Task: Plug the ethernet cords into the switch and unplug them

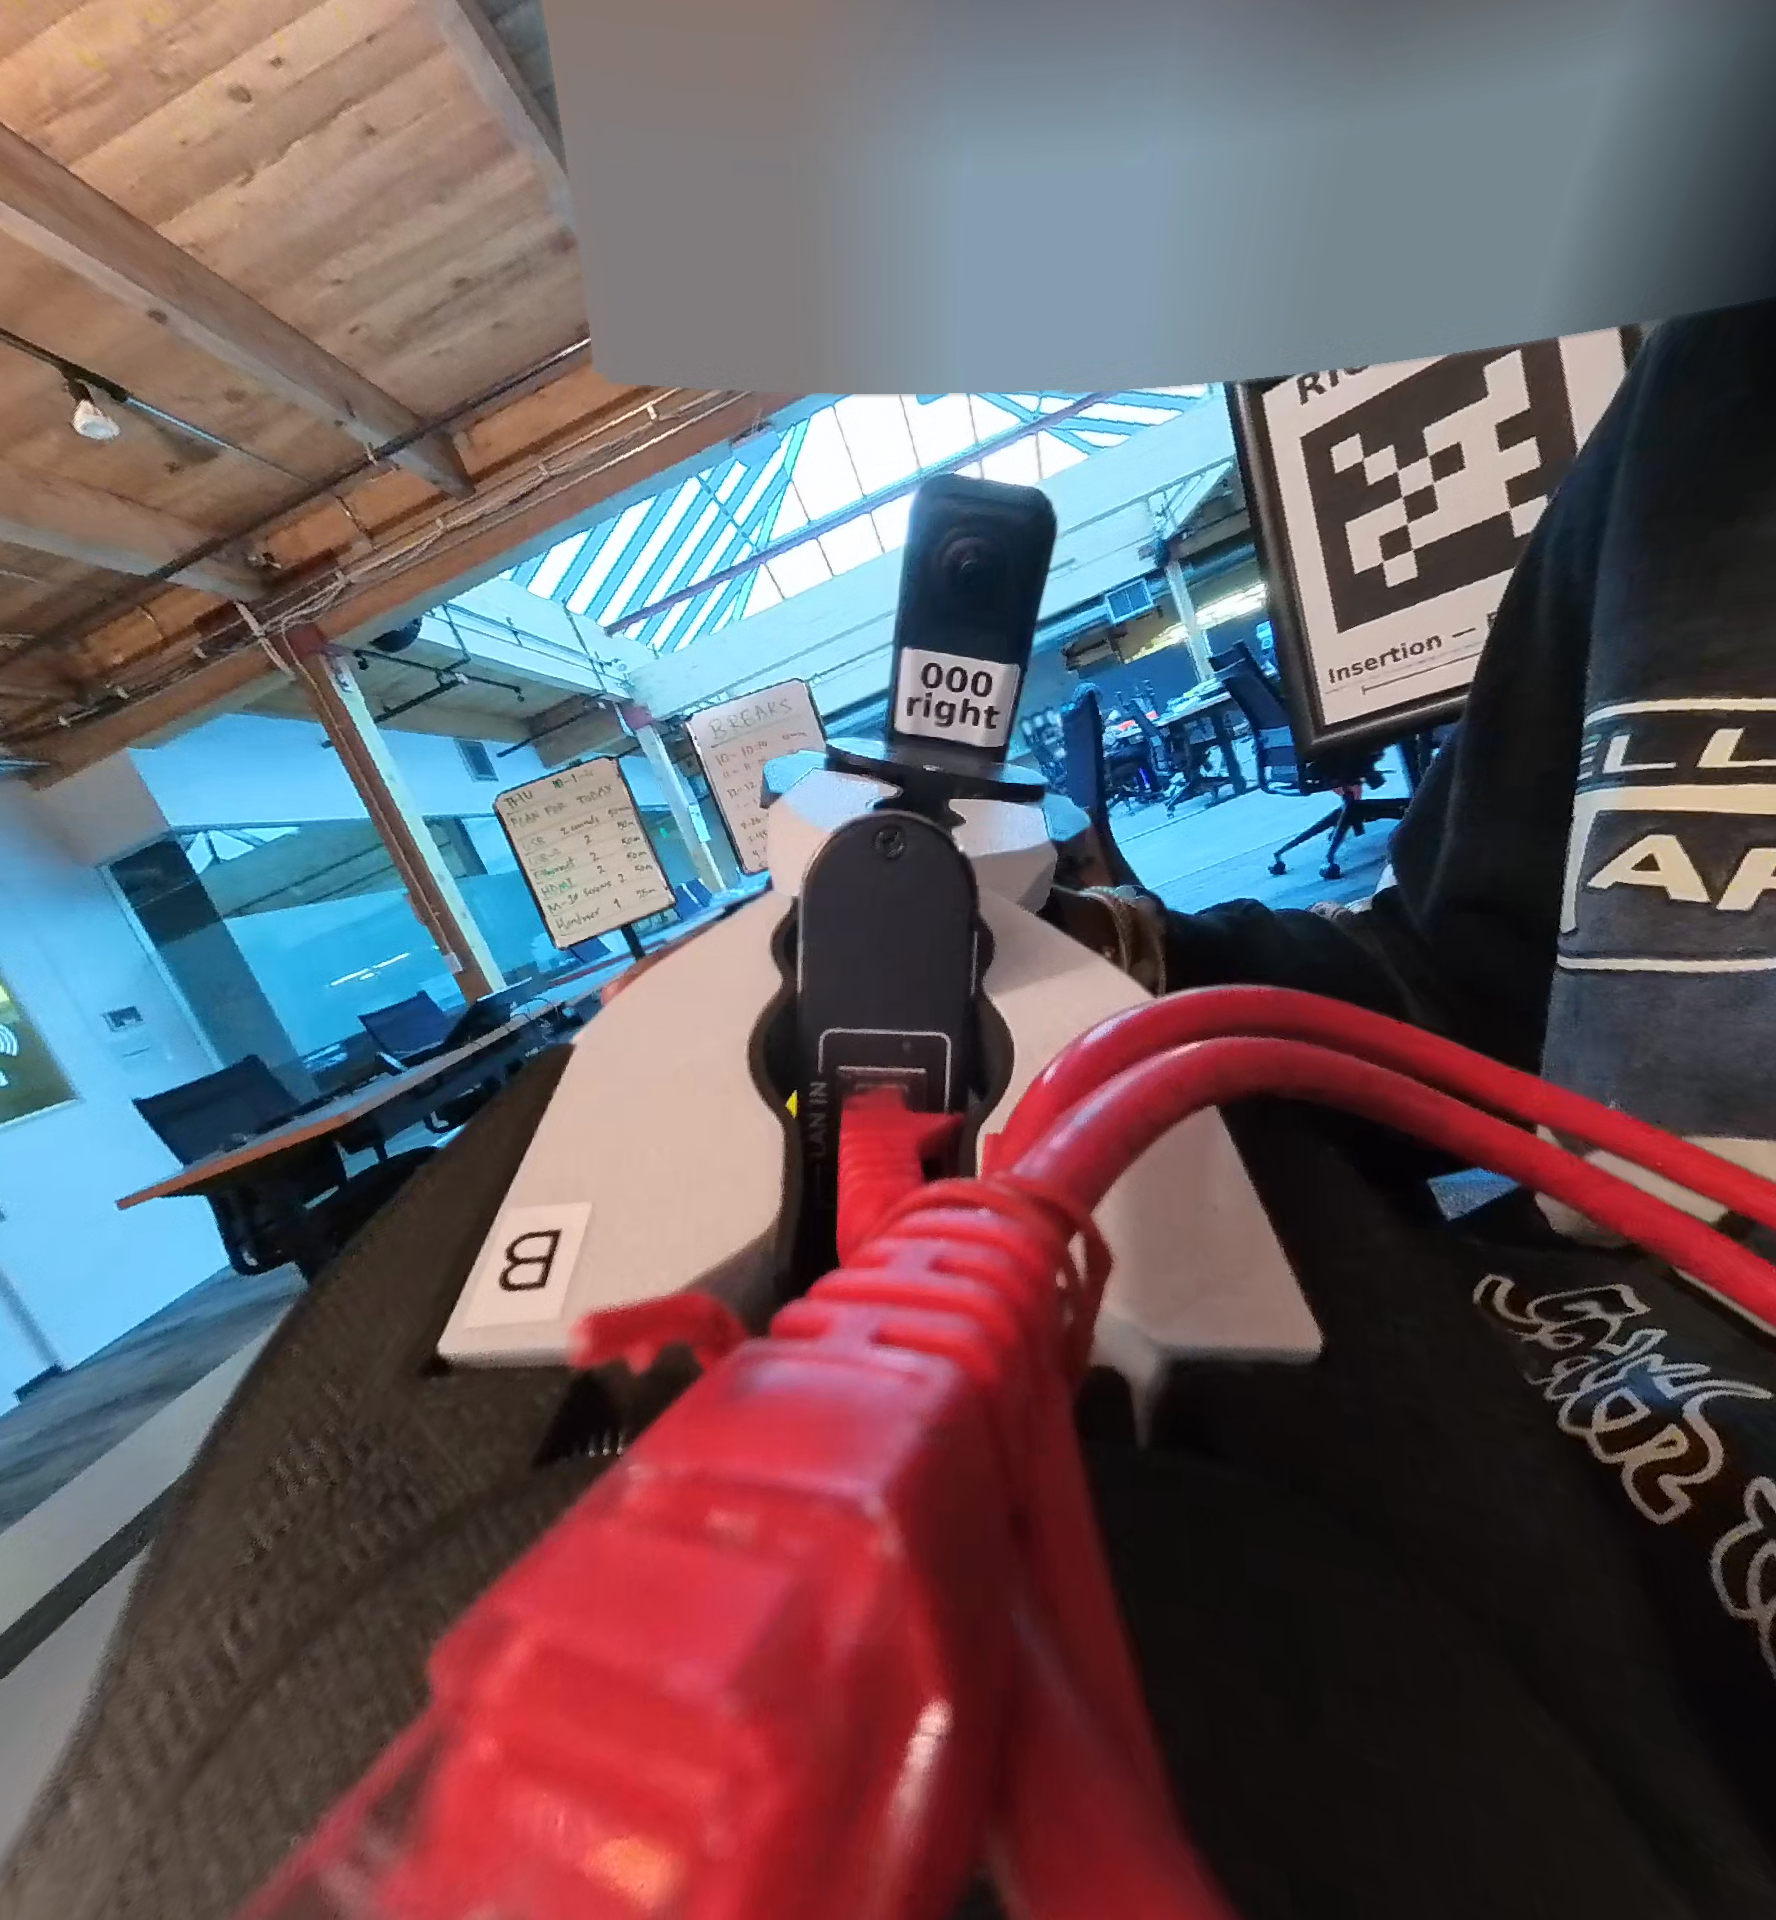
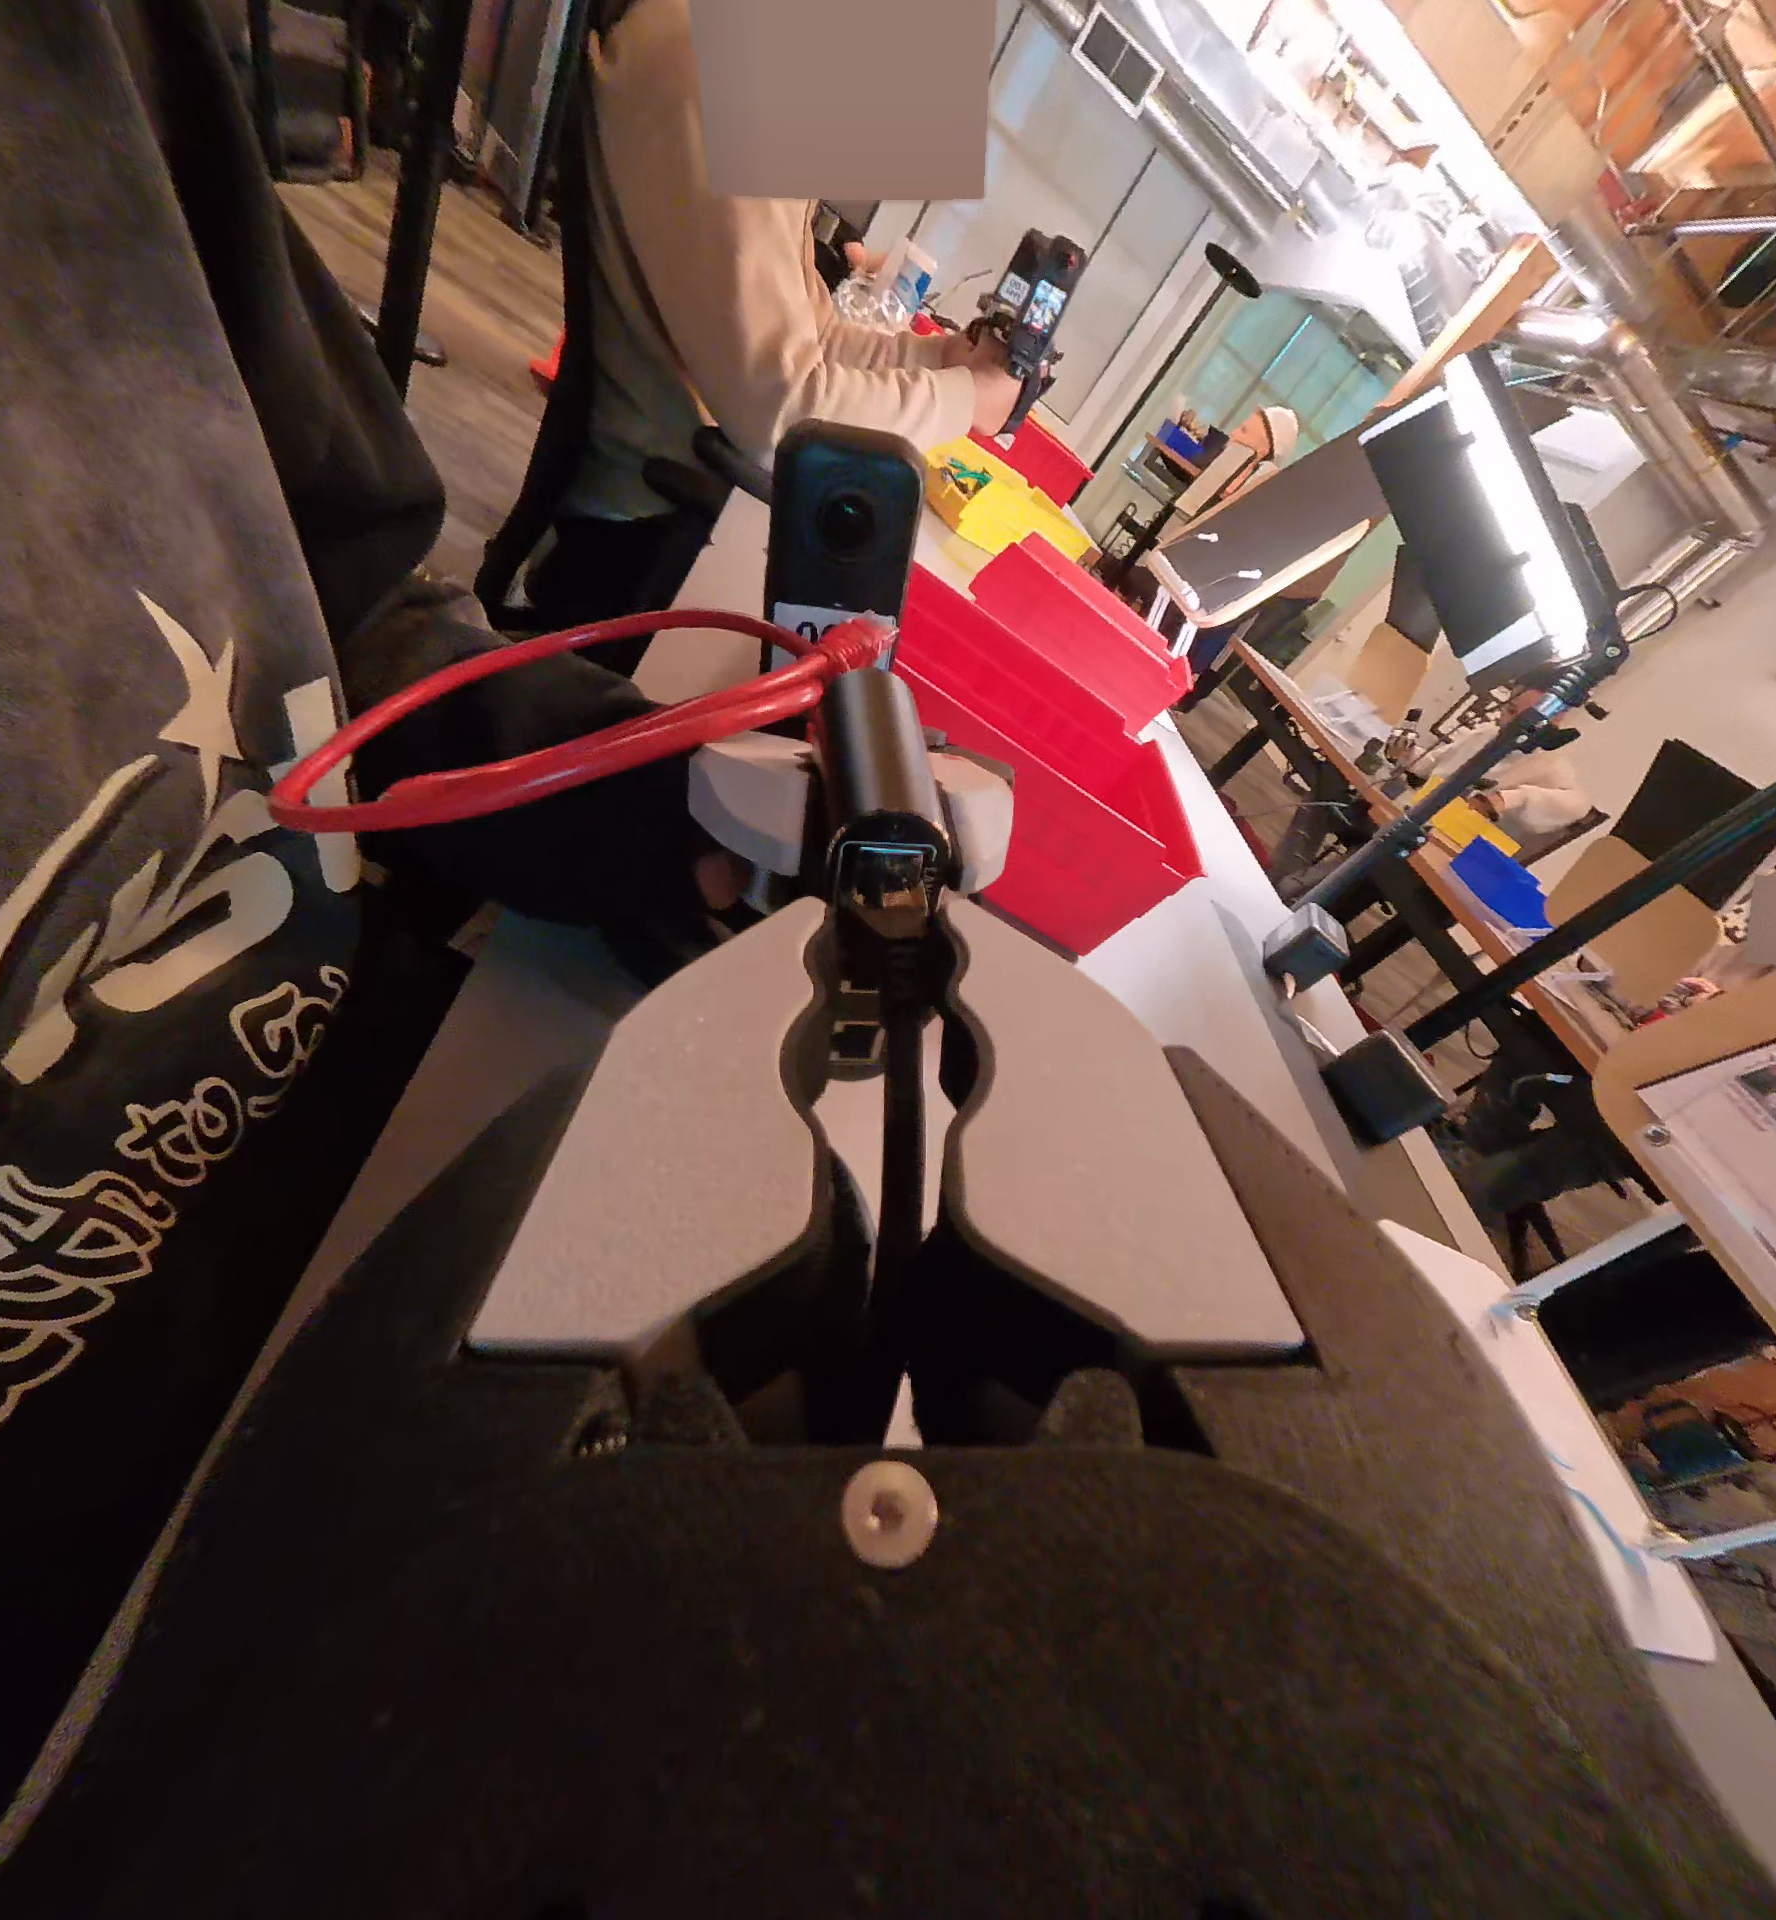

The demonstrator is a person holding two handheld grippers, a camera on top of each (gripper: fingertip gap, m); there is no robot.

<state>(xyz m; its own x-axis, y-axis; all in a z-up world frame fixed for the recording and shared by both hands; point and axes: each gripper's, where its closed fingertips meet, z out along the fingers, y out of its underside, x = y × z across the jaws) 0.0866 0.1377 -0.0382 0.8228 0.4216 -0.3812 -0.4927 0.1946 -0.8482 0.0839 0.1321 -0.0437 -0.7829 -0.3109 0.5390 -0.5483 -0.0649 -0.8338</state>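
A small black switch [image 1: 884, 966] is held in the air between both grippers. My left gripper [image 1: 889, 925] is shut on it, grey fingers [image 1: 655, 1143] on either side. A red ethernet cord [image 1: 879, 1143] is plugged into the port facing this camera. Its slack loops right, and a second red plug [image 1: 759, 1558] sits blurred against the lens. My right gripper [image 2: 884, 925] is shut on the other end of the switch [image 2: 868, 748], where a black cord [image 2: 899, 1101] is plugged in and runs back between the fingers. The red cord [image 2: 510, 727] loops left.
The holder's dark printed sweatshirt [image 2: 84, 727] is close on the left. Below is a white table [image 2: 1175, 997] with red bins [image 2: 1050, 748], yellow bins [image 2: 998, 509] and black clamps [image 2: 1383, 1081]. Another person [image 2: 759, 343] works at its far end. A marker board [image 1: 1403, 540] stands behind. Both grippers' tips are close together, under 4 cm apart.
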